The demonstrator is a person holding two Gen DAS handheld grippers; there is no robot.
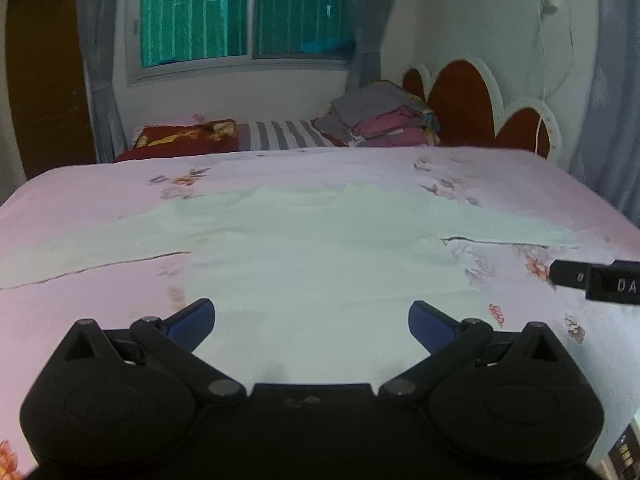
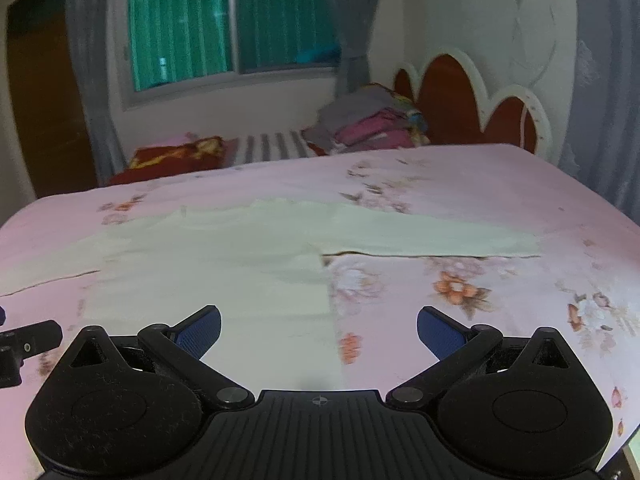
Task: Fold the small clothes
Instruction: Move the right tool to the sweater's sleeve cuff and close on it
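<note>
Pink floral bed sheet supports a pale mint long-sleeved shirt, spread flat with both sleeves extended sideways. Left gripper hovers released over the shirt's lower body. Right gripper hovers released over the shirt's right hem edge.

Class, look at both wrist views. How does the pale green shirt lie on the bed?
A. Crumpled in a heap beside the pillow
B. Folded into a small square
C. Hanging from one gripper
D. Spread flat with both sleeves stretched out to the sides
D: the pale green shirt lies flat on the pink floral bedsheet, sleeves out to both sides, with the left gripper and right gripper open and empty.
</note>
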